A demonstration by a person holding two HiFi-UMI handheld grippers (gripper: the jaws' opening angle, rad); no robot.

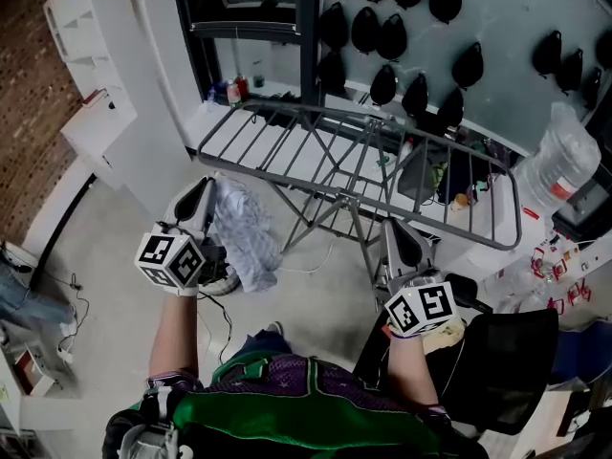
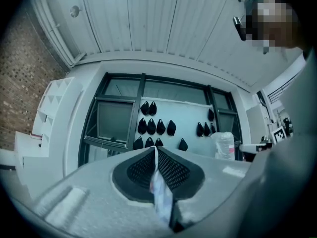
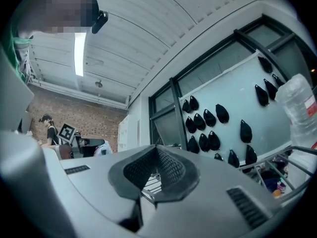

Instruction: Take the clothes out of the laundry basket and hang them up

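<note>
Pale floor point(image 1: 115, 228), white walls, dark-framed window wall at the back.

Nearest: left tongs point(image 1: 201, 194) raised and pinched shut on a thin fold of the pale patterned garment point(image 1: 245, 232). In the left gripper view, garment point(image 2: 161, 195) sandwiched between the pads. Rest of it hanging bunched just beside those tongs, close to the rack's near rail; touching or not, cannot tell.

Right tongs point(image 1: 400, 229) closed on nothing, only rack rungs showing past the tips in the right gripper view. No laundry basket made out in any view.

Beyond both: grey drying rack point(image 1: 277, 178), wings spread flat, left-hand bars bare.

Farthest: wall panel with black pouches point(image 1: 382, 84), big water bottle point(image 1: 566, 156) at right.

Step in hand, as judged: getting the garment up and over a rack bar. To do it well:
- Lift high enough to clear the near rail with the hanging hem, no dragging across it.
- Open the right tongs and take a second edge, well apart from the left pinch, to spread the garment instead of dumping a wad.
- Lay it across a bar with about equal cloth on each side, otherwise likely to slide off.
- Keep the left pinch closed until settled on the bar.
- Thin cloth, small bite: could slip if yanked.
</note>
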